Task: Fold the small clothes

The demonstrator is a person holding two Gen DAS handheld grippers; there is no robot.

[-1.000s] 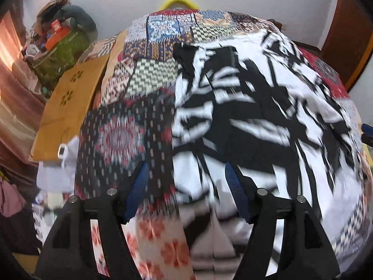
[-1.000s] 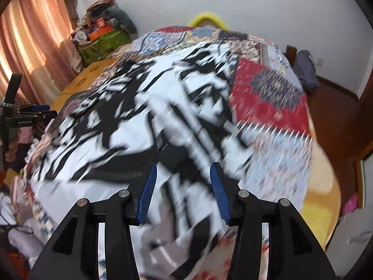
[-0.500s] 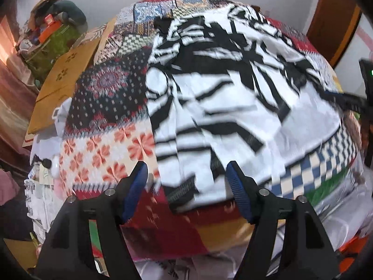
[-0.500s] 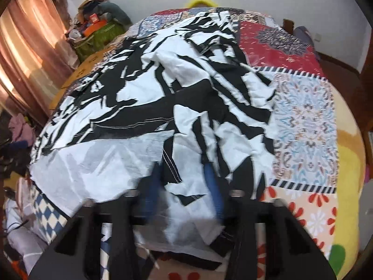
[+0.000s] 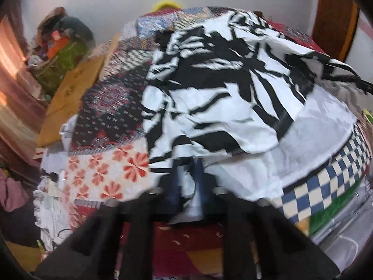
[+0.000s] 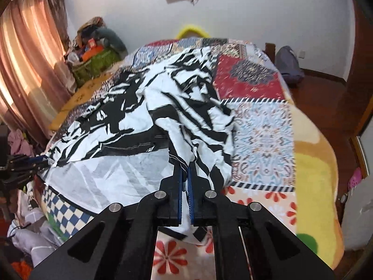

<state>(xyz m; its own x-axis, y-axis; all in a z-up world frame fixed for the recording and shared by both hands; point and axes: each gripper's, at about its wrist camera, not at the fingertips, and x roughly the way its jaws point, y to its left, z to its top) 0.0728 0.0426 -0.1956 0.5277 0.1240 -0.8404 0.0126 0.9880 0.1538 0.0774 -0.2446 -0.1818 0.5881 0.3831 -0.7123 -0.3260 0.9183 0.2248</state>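
Observation:
A black-and-white patterned garment [image 5: 216, 107] lies spread on the patchwork bedspread [image 5: 109, 126]; it also shows in the right wrist view [image 6: 149, 121]. My left gripper [image 5: 187, 182] is shut on its near hem, the picture blurred. My right gripper [image 6: 185, 182] is shut on the near hem at the other corner, lifting a fold of cloth. The left gripper also shows at the far left of the right wrist view [image 6: 28, 163], holding the cloth's edge.
The bedspread [image 6: 261, 126] covers a bed that fills both views. A green bag of clutter [image 6: 95, 60] stands by the curtain [image 6: 25, 70]. A grey bag [image 6: 289, 65] lies on the wooden floor at the right. Loose clothes [image 5: 14, 191] lie beside the bed.
Both grippers pulled back to the garment's near edge and closed on its hem. The cloth between them is now raised and drawn toward me.

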